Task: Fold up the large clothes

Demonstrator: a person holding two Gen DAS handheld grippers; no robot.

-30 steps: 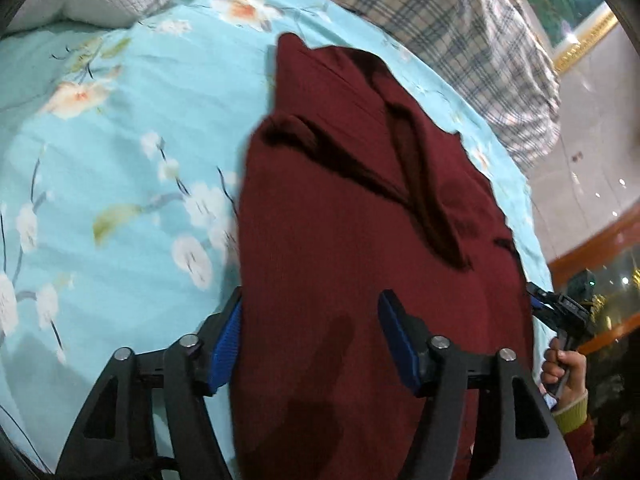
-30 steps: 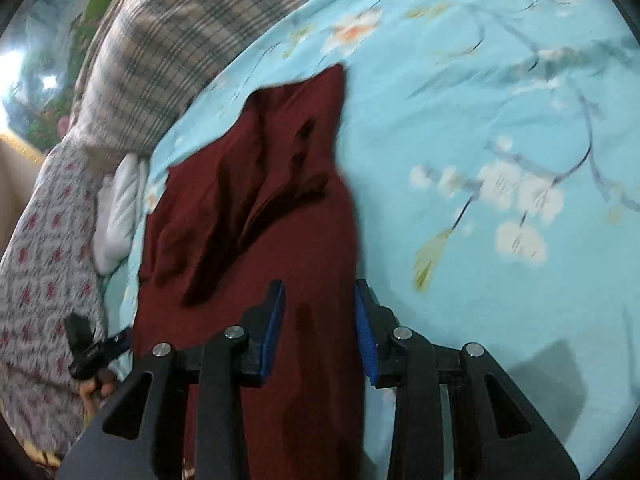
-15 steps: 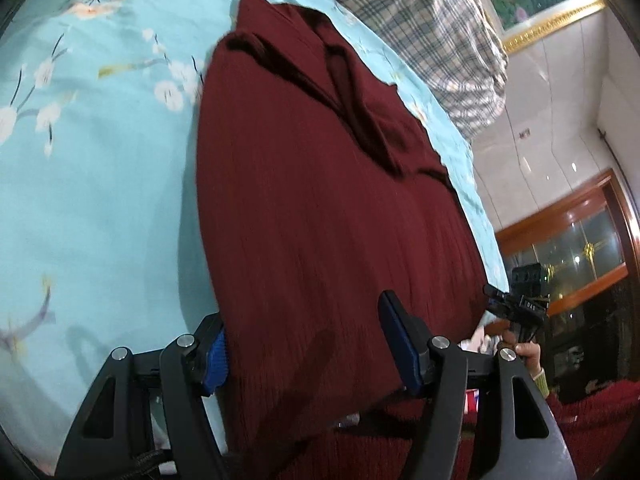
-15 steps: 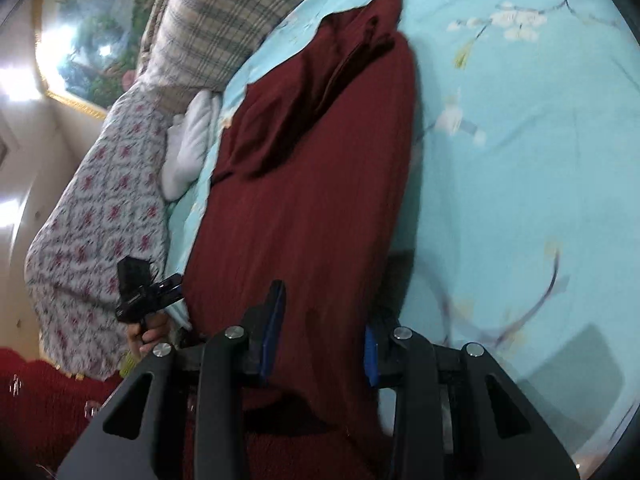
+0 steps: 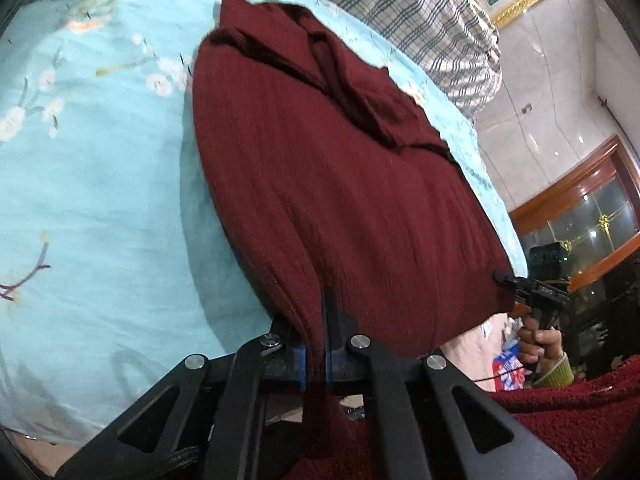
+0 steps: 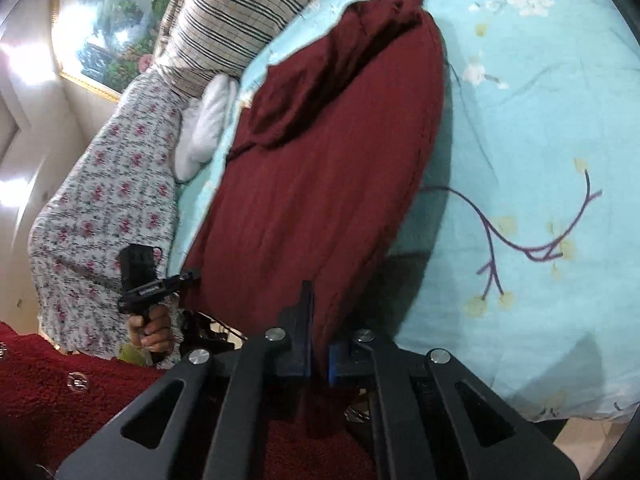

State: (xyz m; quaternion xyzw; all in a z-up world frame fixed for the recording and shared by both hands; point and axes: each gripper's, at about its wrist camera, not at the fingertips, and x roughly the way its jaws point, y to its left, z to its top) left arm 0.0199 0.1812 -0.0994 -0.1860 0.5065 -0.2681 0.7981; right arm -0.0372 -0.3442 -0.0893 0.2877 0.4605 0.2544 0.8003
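Across the middle of both frames, the garment [image 5: 340, 184] is lying lengthwise on the sheet [image 5: 100, 200], its far end bunched into dark creases toward the upper part of the frame, near the plaid bedding [image 5: 420, 12]. At lower centre of the left view, the left gripper [image 5: 316, 344] is pinching the near hem, fingers nearly together with cloth bunched between the blue pads [image 5: 301, 354]. At lower centre of the right view, the right gripper [image 6: 318, 354] is clamping the other near corner the same way. Gripping both corners at once is probably meant to keep the hem taut and level, so the near half can be carried over the far half evenly.
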